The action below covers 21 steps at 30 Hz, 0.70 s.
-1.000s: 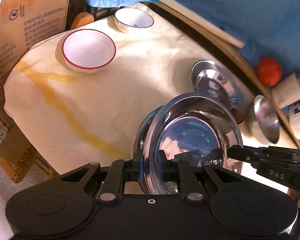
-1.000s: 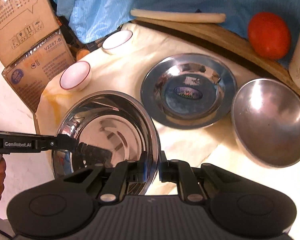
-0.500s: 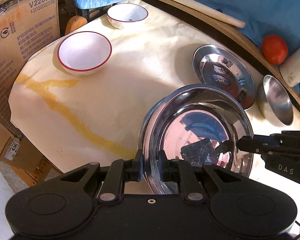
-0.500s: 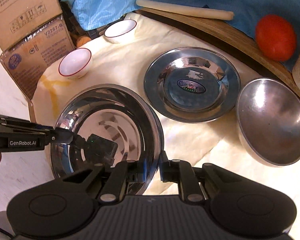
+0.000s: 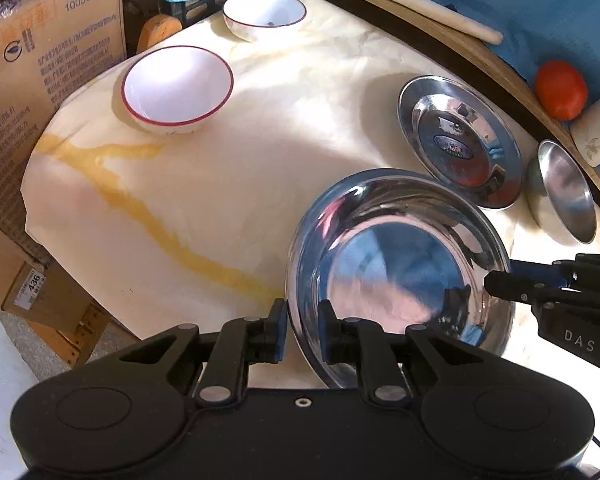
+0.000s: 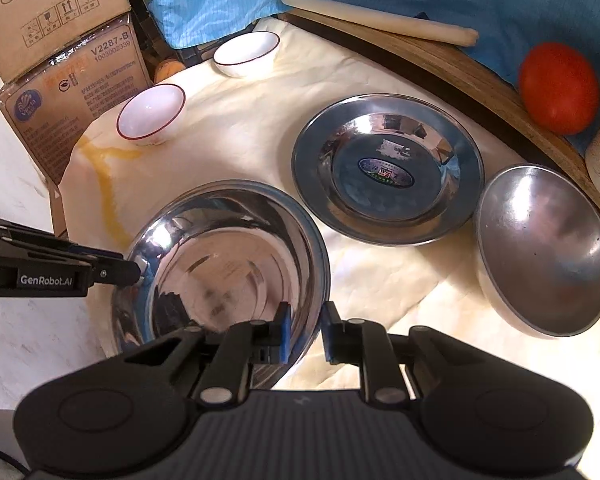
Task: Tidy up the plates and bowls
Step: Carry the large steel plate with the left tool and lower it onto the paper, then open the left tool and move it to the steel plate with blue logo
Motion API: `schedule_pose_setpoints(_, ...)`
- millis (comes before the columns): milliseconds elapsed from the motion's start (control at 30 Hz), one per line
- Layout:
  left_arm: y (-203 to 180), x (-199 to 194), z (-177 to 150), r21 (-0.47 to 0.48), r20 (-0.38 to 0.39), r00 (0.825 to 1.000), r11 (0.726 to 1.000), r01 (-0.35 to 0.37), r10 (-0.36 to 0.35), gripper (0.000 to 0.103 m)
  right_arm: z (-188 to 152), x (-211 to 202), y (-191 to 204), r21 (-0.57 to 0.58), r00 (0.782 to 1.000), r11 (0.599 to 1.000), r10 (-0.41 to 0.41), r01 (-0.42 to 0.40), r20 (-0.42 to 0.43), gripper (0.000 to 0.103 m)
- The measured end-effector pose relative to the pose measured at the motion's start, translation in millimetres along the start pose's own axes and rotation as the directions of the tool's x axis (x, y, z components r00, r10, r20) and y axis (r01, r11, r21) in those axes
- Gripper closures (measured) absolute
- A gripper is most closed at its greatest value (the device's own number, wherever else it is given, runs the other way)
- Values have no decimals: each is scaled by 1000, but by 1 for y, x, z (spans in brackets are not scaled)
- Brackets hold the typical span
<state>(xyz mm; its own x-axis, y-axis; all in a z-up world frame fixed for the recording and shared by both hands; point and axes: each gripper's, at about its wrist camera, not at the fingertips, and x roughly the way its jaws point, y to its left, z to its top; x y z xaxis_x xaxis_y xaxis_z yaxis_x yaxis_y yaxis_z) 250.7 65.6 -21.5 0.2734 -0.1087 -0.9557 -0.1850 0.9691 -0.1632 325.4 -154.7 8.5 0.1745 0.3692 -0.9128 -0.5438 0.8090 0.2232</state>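
Steel plates number two: one (image 6: 228, 264) near the desk's (image 5: 260, 140) front edge, a stickered one (image 6: 386, 170) just behind. One steel bowl (image 6: 544, 252) and two red-rimmed white bowls (image 5: 178, 88) (image 5: 265, 14) share the cream-covered desk, boxes (image 5: 48, 60) beside it. Left gripper (image 5: 302, 332) and right gripper (image 6: 305, 334) straddle the near plate's opposite rims, jaws slightly spread, not pinching.

Shiny steel bowl (image 6: 228, 264) beside steel plate (image 6: 386, 168); two red-rimmed white bowls (image 6: 152, 114) beyond.
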Motion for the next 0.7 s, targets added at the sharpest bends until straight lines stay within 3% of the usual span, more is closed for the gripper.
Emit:
schedule_pose_setpoints(233, 1, 1, -1, 4, -6, 1000, 1000, 5, -5, 86, -2, 2, 0, 14, 1000, 1000, 3, -3, -8, 75)
schedule_pose_setpoints(333, 1, -1, -1, 6, -2, 1000, 1000, 3, -3, 82, -4, 1, 0, 32, 1000, 999, 17, -17, -2, 70)
schedule_pose_setpoints(400, 1, -3, -2, 8, 4, 1000, 1000, -2, 2, 73, -5, 0, -1, 44, 1000, 999, 25, -25, 5, 68)
schedule_pose_setpoints(700, 6, -14, 1, 4, 36, 999, 1000, -16, 16, 36, -9, -14, -7, 103, 998, 994, 25, -30, 55, 16)
